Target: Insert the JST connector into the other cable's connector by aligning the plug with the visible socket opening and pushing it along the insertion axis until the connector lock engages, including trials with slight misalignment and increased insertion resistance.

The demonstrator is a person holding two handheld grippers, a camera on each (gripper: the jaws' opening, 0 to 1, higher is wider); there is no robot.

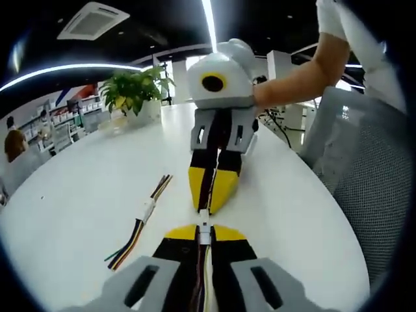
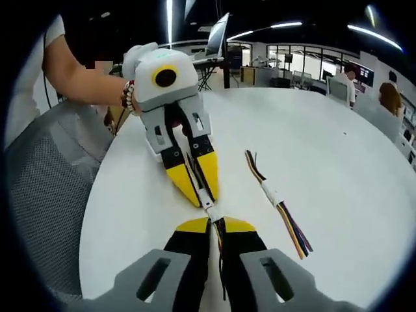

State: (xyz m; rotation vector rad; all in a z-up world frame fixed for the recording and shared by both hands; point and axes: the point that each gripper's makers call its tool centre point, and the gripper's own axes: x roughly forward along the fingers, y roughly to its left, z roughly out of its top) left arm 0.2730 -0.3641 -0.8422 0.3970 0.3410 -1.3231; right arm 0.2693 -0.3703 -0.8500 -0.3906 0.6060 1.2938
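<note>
Connectors are nose to nose right now, dead between my two grippers, just above the white table [image 1: 78,214]; left gripper [image 1: 204,229] is pinched tight on its cable, wires running back down between the jaws, white plug [image 1: 204,233] poking out at the tips; right gripper [image 2: 213,224] is likewise clamped on the other cable, and its socket [image 1: 203,214] sits at the yellow tips. In the right gripper view the same joint shows as a small white piece [image 2: 208,207] bridging the two sets of yellow tips.

What matters for the push: both cables' long axes look roughly in line with each other, tip to tip, so the insertion axis runs straight from one gripper into the other; neither hand is nearer, they meet in the middle. Plug and socket look touching, maybe partly seated; can't tell if the lock has caught, too small. I'd guess a straight squeeze along that line is what's left, watching for any skew.

A spare cable [image 2: 278,203], coloured wires with a white connector, lies flat on the table off to one side, well apart; potted plant [image 1: 133,91] at the far edge.
</note>
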